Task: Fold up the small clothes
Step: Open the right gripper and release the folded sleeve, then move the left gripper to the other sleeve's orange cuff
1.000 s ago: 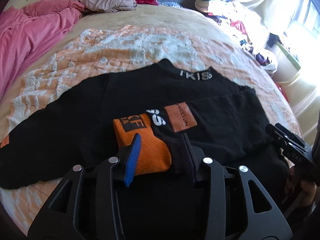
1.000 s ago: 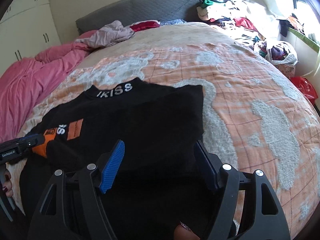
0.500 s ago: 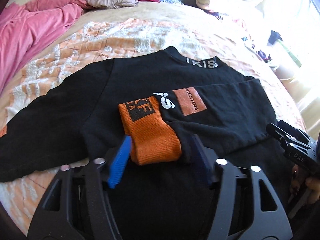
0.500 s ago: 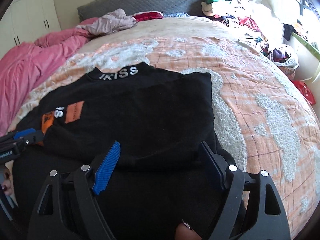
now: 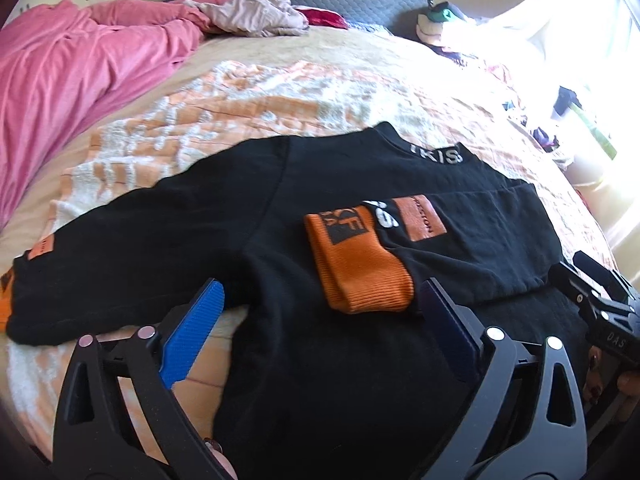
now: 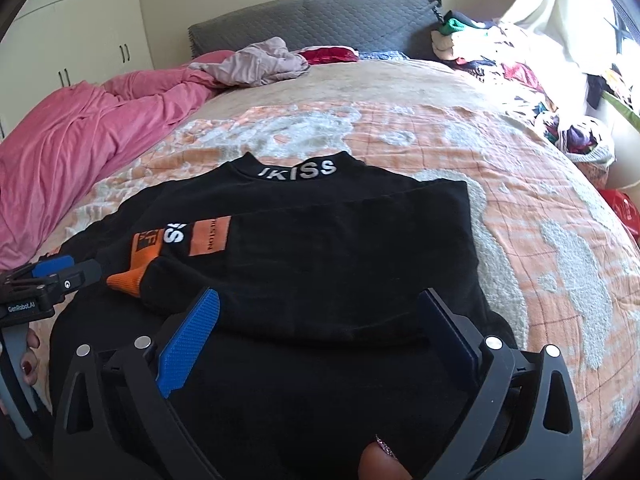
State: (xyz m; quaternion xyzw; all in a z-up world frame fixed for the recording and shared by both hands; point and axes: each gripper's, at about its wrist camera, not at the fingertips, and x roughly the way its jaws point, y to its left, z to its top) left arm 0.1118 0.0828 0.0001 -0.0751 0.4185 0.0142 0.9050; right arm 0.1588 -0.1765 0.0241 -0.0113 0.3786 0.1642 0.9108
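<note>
Now the left gripper (image 5: pixel 320 320) has backed off the orange cuff (image 5: pixel 360 264), jaws released. Ahead of the open right gripper (image 6: pixel 320 324), one sleeve lies folded across the black sweatshirt (image 6: pixel 344 248); the other remains.

Bed (image 6: pixel 460 92) — orange blanket (image 6: pixel 540 220), black top (image 6: pixel 320 248), pink duvet (image 6: pixel 80 128).

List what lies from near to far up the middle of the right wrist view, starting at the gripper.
right hand-held gripper → black sweatshirt → its collar lettering → orange and white blanket → crumpled mauve garment → grey headboard
</note>
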